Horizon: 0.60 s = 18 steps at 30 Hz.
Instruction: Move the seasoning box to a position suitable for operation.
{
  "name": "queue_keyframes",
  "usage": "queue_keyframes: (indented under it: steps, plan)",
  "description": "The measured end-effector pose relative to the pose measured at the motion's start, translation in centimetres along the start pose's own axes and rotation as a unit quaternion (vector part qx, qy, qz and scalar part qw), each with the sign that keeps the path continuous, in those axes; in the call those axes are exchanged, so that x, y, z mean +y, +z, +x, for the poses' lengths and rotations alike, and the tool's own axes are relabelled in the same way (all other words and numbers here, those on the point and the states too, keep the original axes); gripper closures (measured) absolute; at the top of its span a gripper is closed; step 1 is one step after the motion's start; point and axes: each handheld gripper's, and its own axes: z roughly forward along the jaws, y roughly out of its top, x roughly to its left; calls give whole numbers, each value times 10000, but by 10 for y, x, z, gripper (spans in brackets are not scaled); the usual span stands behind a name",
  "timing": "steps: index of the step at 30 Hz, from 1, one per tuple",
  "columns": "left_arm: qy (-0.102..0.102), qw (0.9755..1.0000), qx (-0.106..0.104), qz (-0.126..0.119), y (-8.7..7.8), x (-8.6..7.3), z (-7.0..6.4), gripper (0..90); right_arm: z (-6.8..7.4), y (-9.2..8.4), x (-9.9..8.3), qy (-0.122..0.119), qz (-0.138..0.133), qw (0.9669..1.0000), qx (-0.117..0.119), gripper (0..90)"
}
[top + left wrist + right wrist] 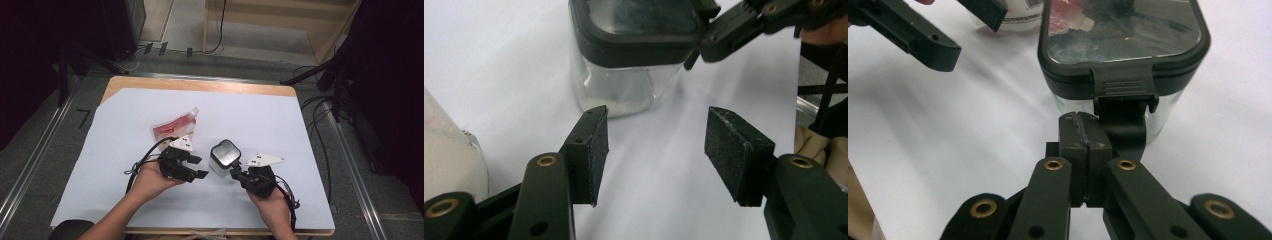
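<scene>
Your right tongs (1083,131) are pressed together, empty, at the front latch of the clear lidded container (223,157) on the white surface (260,120). Your left tongs (656,150) gape wide beside it, near the red pouch (176,127).

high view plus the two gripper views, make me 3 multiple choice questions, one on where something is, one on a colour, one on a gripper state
1. Where does the pouch lie relative to the jar?
A. on the jar's lid
B. farther from the person and to the left
C. off the table

2. What colour is the jar's lid?
A. black frame with a clear pane
B. red
C. white

3. How do the left gripper's jaws stand?
A. shut on the pouch
B. shut on nothing
C. open, with nothing between them

Answers: 1 B, the high view shows the pouch up and left of the jar. 2 A, the right gripper view shows a black rim around a see-through top. 3 C, the left gripper view shows bare white sheet between the pads.
</scene>
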Motion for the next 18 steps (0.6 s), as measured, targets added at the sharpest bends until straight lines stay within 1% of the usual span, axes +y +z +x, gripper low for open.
queue_keyframes:
  steps: [1, 4, 6, 9, 10, 13, 14, 15, 16, 18]
  plan:
    - [31, 10000, 5, 51, 0, 0, 1, 438, -1, 0, 0, 24, -8, 10000, -7, 900]
    - [6, 10000, -25, 11, 1, 0, 1, 435, -4, -2, 0, 74, 28, 10000, -7, 900]
    - [7, 10000, -19, -4, 1, 0, 1, 433, -6, -2, -1, 61, 69, 9999, -43, 900]
    - [8, 10000, -4, 25, 1, 0, 1, 430, -8, -2, -2, 74, 102, 9999, -101, 900]
    - [45, 10000, -30, 8, 1, 1, 1, 428, -12, -3, -3, 128, 129, 9997, -143, 900]
    - [70, 10000, -33, -23, 2, 1, 1, 419, -16, -5, -3, 161, 156, 9996, -197, 900]
    - [89, 10000, -11, -35, 4, 1, 0, 418, -21, -7, -3, 217, 196, 9992, -261, 900]
    - [89, 10000, -11, -35, 4, 1, 0, 418, -21, -7, -3, 217, 196, 9992, -261, 900]
    - [121, 9999, -41, -28, 5, 2, 0, 418, -27, -11, -1, 297, 193, 9990, -288, 900]
    - [114, 9999, -68, -47, 7, 3, -1, 417, -33, -13, -1, 415, 147, 9986, -287, 900]
